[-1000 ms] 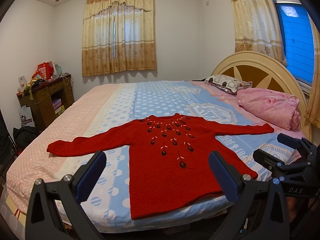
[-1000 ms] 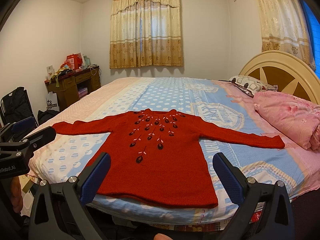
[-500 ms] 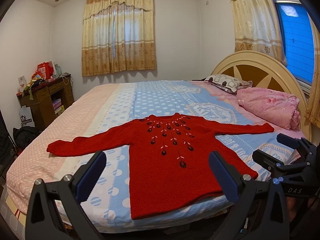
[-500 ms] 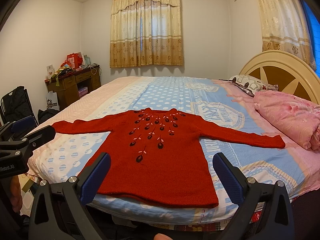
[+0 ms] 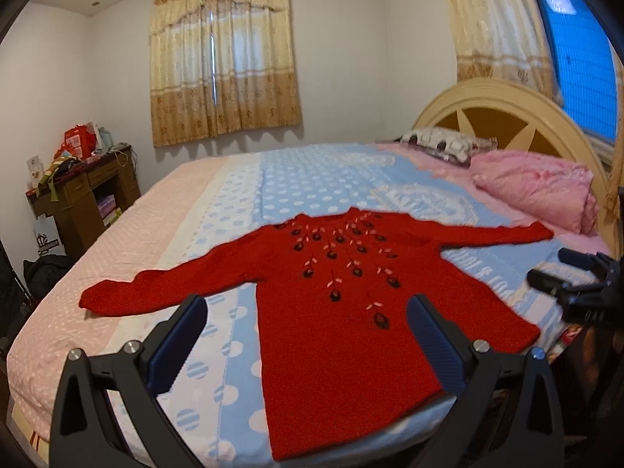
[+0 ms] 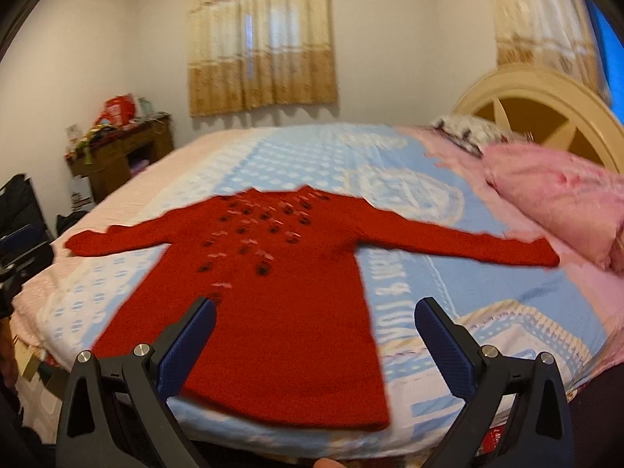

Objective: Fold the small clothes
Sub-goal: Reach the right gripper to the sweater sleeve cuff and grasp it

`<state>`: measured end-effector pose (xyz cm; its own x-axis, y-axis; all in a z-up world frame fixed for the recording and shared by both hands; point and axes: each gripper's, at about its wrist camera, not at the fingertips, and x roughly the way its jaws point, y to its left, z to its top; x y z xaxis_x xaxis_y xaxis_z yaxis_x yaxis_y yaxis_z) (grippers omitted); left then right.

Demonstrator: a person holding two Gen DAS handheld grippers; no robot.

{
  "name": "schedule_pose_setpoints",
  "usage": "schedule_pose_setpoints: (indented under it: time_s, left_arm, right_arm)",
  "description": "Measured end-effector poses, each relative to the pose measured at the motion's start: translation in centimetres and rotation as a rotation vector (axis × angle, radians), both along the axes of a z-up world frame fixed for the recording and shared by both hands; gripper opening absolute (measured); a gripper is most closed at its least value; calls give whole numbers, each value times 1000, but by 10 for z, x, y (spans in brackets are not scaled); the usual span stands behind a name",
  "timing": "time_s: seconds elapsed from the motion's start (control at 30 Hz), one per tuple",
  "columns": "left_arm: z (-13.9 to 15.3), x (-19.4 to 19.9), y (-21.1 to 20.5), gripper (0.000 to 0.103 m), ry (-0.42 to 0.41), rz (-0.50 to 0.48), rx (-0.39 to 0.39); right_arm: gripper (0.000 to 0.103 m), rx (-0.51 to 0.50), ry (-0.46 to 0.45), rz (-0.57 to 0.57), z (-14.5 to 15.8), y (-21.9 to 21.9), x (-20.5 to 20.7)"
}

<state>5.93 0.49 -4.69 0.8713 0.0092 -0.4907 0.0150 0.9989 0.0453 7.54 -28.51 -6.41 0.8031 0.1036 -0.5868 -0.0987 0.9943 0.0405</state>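
A small red knitted sweater with embroidered dark flowers lies flat and face up on the bed, both sleeves spread wide. Its hem reaches the near edge of the mattress. My left gripper hovers open above the hem's left part, nothing between its blue pads. In the right wrist view the same sweater fills the middle, and my right gripper hangs open over the hem's right side, holding nothing. The right gripper also shows at the right edge of the left wrist view.
A folded pink quilt and a patterned pillow lie by the cream headboard. A cluttered wooden desk stands against the left wall. Curtains cover the far window. The other gripper shows at the left.
Both grippers have moved forward and closer to the sweater, which now looks larger. The right wrist view is motion-blurred. Both stay open and the sweater has not moved.
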Motion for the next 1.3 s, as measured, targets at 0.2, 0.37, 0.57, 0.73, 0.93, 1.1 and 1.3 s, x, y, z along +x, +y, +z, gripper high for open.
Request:
schedule_pose_setpoints:
  time_s: [0.2,0.37,0.57,0.73,0.93,1.1,1.3]
  left_arm:
    - [-25,52,3,103,75,-21,27]
    - [-34,84,12,103,99,-4,29]
    - [-49,127,18,103,135,20,27]
    - [-61,153,22,103,172,26,18]
    - [-78,185,27,103,225,40,14]
    - [-90,204,35,103,267,58,-4]
    - [-103,211,35,103,304,42,-35]
  right_arm:
    - [102,57,106,-107,-29,-59,47]
    - [102,63,139,-213,-37,-111,76]
    - [102,73,148,-335,-37,-171,108]
    - [102,78,180,-432,-40,-224,133]
    - [102,113,214,-559,-47,-293,153]
    - [92,152,250,-634,-54,-333,172]
    - [78,141,289,-656,-62,-354,190]
